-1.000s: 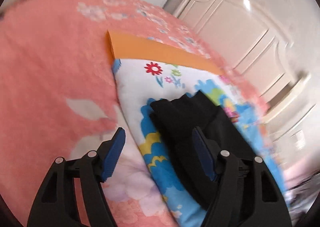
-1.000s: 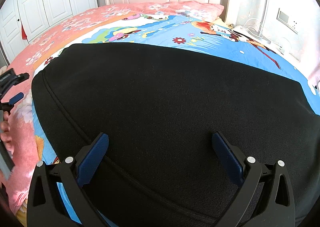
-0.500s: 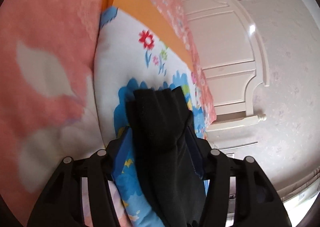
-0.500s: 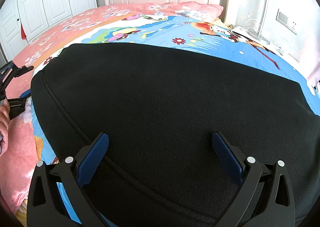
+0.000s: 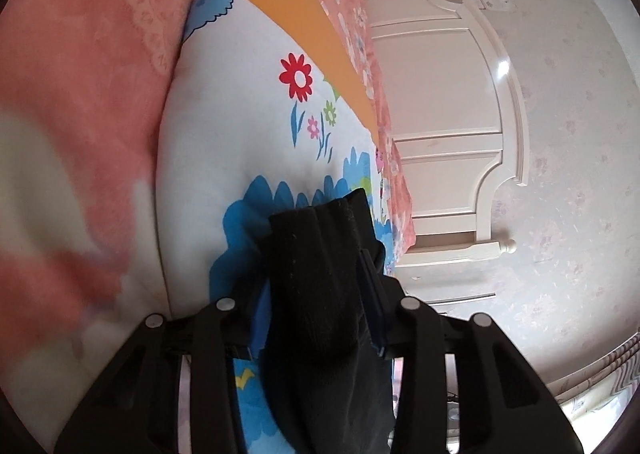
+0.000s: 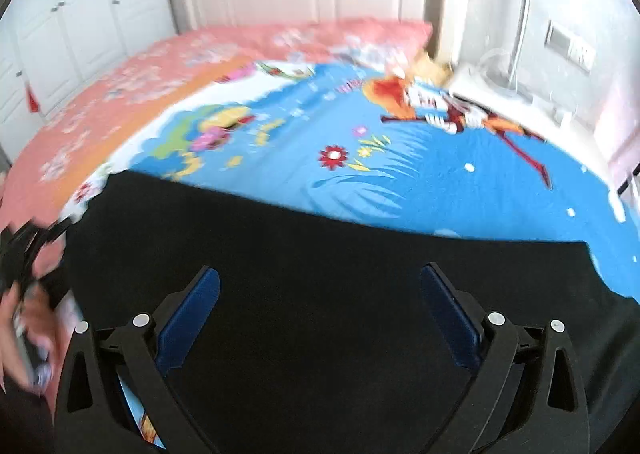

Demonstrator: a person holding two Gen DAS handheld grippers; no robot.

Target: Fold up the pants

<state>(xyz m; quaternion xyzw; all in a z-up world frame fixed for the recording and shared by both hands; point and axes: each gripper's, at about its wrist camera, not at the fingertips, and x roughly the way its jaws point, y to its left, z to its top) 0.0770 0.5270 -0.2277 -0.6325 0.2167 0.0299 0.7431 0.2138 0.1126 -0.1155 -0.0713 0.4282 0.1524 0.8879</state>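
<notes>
**On the bed: left jaws are pinching the pants' end while the right hovers wide**

Across the bed, the black pants [image 6: 340, 294] are lying spread on the cartoon-print blanket [image 6: 440, 182], one narrow end bunched into ridges and reaching toward the blanket's corner. That bunched end is sitting between the blue pads of the left gripper [image 5: 316, 302]; its jaws have just been closing and are now narrow, pressing the thick roll of fabric from both sides. Judging by the task, the end is being gathered this way so that all its layers are travelling together when it is carried over for a fold, rather than one layer peeling away.

Over the broad middle of the pants, the right gripper [image 6: 320, 306] is hanging with its jaws wide and nothing between the pads; the cloth is lying flat beneath them. It is probably standing clear so the fabric can move freely, or waiting to take hold of another edge; which one cannot be told.

At the left edge of the right wrist view, a blurred hand [image 6: 24, 326] is holding the other tool beside the pants' end.

Beneath the blanket, the pink floral bedspread [image 5: 80, 94] is covering the mattress, with an orange border [image 5: 288, 14] showing along the blanket. Beyond that, a white footboard [image 5: 452, 142] is standing at the end of the bed.
</notes>
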